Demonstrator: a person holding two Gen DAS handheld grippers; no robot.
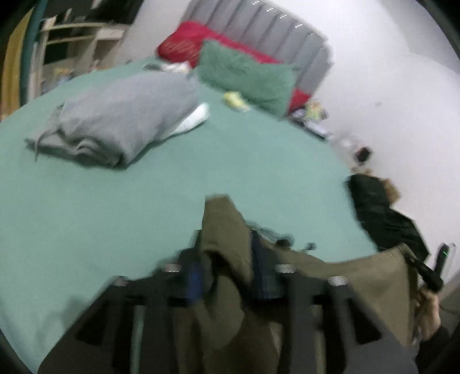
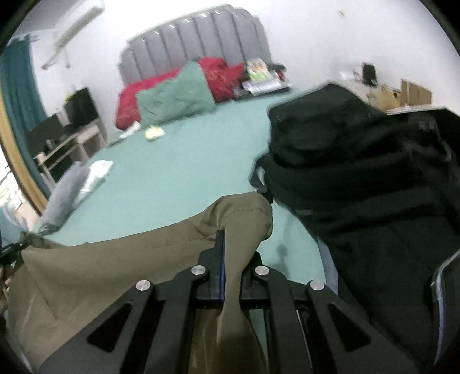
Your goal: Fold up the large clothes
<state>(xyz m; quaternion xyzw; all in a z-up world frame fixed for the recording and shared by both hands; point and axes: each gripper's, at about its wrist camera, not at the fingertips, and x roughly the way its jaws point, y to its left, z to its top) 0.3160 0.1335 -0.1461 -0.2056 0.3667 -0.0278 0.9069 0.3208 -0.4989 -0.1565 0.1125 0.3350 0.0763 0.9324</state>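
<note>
An olive-green garment (image 1: 227,230) is held up over the near edge of the bed (image 1: 143,201), stretched between two grippers. One corner of it is pinched by the left gripper (image 1: 227,259), whose fingers are closed tight on the cloth. The other end (image 2: 244,218) is pinched by the right gripper (image 2: 233,259), closed on a fold that sticks up between its fingers. The lower part of the garment is cut off at the bottom of both views, so what kind of clothing it is cannot be told. The left wrist view is blurred, and the fingers there are hard to make out.

A black padded coat (image 2: 359,178) is seen beside the garment on the right, with some fur trim showing in the left wrist view. Part of it runs out of view.

One folded grey garment (image 1: 126,115) is laid on the green bed sheet, with something white (image 1: 195,116) tucked under its far side. One green pillow (image 1: 247,74) and one red blanket (image 1: 184,43) are piled at the grey padded headboard (image 1: 273,26). A small yellow thing (image 1: 234,99) is seen near the pillow, too blurred to name. Some packets (image 2: 258,74) are heaped by the wall, and their writing cannot be read. A shelf unit (image 2: 72,138) is seen beside the bed.
</note>
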